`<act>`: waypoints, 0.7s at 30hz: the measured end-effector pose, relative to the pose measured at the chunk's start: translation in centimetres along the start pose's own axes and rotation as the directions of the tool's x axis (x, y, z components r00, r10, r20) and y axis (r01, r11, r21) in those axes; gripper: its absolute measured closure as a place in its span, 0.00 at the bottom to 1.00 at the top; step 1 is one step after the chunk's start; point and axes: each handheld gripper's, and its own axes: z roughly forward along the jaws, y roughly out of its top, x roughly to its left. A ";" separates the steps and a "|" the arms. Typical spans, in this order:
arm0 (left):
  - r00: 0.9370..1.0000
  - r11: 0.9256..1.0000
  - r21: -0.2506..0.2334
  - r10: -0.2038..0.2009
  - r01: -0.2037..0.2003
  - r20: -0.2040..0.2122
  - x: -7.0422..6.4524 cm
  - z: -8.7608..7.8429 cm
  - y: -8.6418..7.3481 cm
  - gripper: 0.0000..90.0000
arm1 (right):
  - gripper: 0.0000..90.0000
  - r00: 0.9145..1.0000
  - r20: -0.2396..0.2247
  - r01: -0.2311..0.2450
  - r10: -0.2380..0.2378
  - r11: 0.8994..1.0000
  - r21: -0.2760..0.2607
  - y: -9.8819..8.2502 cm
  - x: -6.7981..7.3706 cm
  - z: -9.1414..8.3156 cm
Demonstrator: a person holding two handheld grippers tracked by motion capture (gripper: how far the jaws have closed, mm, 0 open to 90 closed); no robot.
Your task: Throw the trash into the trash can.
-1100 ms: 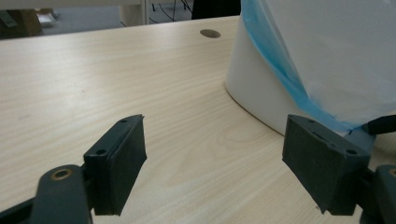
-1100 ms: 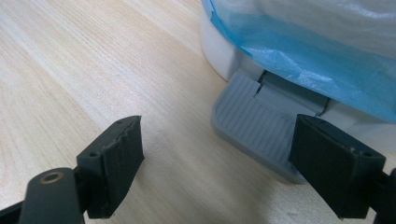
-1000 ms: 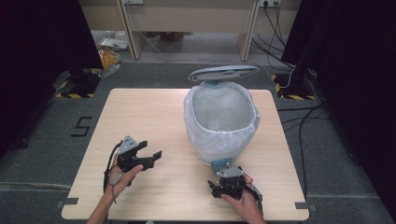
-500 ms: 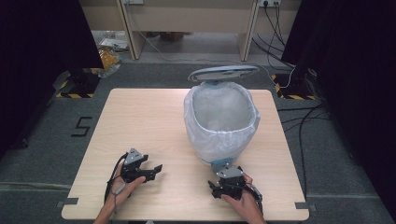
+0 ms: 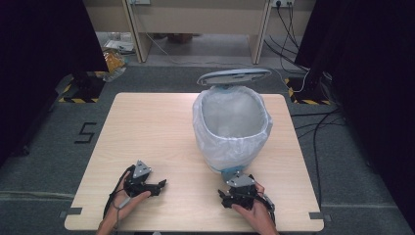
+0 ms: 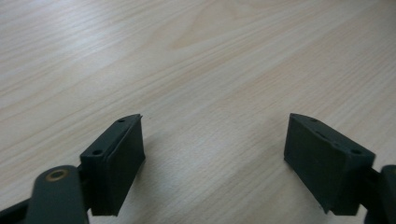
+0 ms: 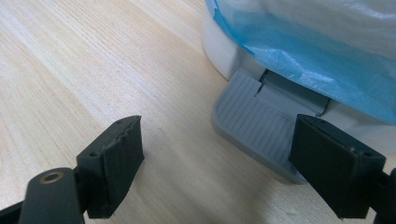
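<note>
Both hand-held grippers low over the tabletop (image 5: 161,127) — left hand-held gripper (image 5: 159,186) spread, just been opening, nothing between — right hand-held gripper (image 7: 217,154) spread beside the pedal bin's (image 5: 232,125) grey pedal (image 7: 261,121).

So the right gripper (image 7: 215,163) sits low over the light wood desk (image 7: 84,70), jaws spread wide with nothing between them but bare wood. Just ahead and off to its right there's the grey ribbed foot pedal (image 7: 257,123) of a white bin (image 7: 224,56); the right jaw overlaps the pedal's near corner, can't tell if it touches. A blue-tinted plastic liner (image 7: 308,51) hangs down over the bin's side above the pedal.
</note>
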 end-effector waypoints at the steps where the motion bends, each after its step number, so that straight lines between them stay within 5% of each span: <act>1: 1.000 1.000 0.001 0.000 0.000 0.001 0.0 0.0 0.0 0.20 | 0.20 1.000 0.000 0.002 -0.002 1.000 0.000 0.0 0.0 0.0; 21: 1.000 1.000 0.007 0.011 -0.011 0.019 0.0 0.1 0.1 0.16 | 0.20 1.000 -0.001 0.004 -0.004 1.000 -0.001 0.0 0.0 0.0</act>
